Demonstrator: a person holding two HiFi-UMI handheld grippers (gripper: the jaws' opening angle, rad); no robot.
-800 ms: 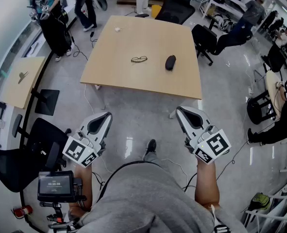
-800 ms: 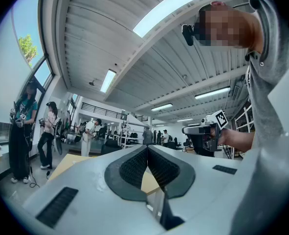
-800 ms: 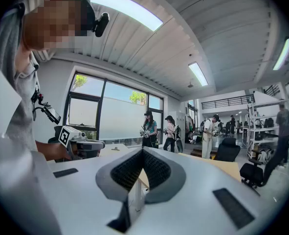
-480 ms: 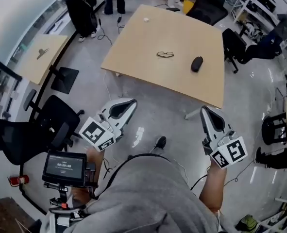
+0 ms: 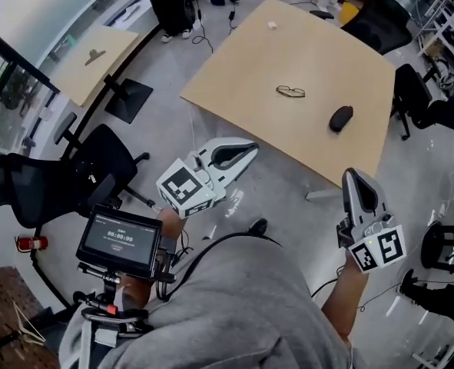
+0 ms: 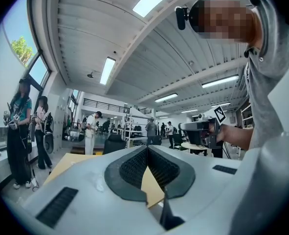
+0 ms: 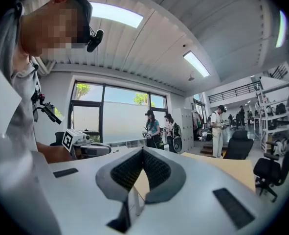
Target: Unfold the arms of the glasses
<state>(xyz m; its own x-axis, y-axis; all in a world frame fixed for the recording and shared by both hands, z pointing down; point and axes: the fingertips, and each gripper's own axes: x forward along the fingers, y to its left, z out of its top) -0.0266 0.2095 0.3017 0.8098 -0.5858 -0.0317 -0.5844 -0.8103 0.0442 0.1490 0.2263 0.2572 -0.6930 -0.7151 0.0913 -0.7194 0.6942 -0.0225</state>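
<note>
Tan table (image 5: 242, 75) carries glasses (image 5: 290, 91) near a dark oval object (image 5: 340, 118)

A glossy grey floor (image 5: 165, 137) fills the head view and reflects the ceiling light. A large square table of pale wood (image 5: 242, 91) stands at upper centre. A smaller pale wooden table (image 5: 84, 75) sits at upper left, beside a glass wall (image 5: 11, 98). A black swivel office chair (image 5: 96, 164) is at the left and another black chair (image 5: 380, 21) at upper right, near metal shelving (image 5: 449, 6). In the gripper views, a white ribbed ceiling (image 6: 85, 33) carries long strip lights (image 6: 107, 70). Tall dark-framed windows (image 7: 110, 111) show trees outside.
</note>
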